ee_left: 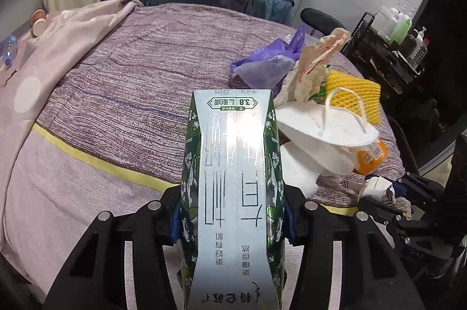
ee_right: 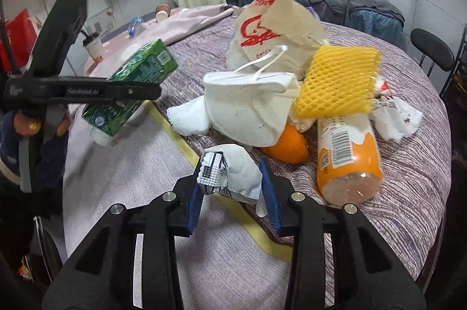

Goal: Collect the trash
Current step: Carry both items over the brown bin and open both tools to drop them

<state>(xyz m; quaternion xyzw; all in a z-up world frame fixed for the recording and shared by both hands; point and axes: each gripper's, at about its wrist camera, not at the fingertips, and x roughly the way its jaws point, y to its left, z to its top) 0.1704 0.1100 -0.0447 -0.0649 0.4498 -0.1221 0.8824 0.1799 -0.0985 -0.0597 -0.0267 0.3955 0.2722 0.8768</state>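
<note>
While the left gripper (ee_left: 232, 219) has its jaws clamped on the sides of a green and white milk carton (ee_left: 233, 193), the carton's long axis runs straight ahead between them, lifted above the striped purple bed (ee_left: 140, 70). Jaws of the right gripper (ee_right: 232, 193) pinch a crumpled white wrapper (ee_right: 233, 175), just short of the trash heap with its white face mask (ee_right: 248, 108).

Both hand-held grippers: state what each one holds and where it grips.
The left hand-held gripper clamps the green milk carton across its two narrow sides, around mid-length. The right hand-held gripper pinches a crumpled white wrapper by its sides.
</note>
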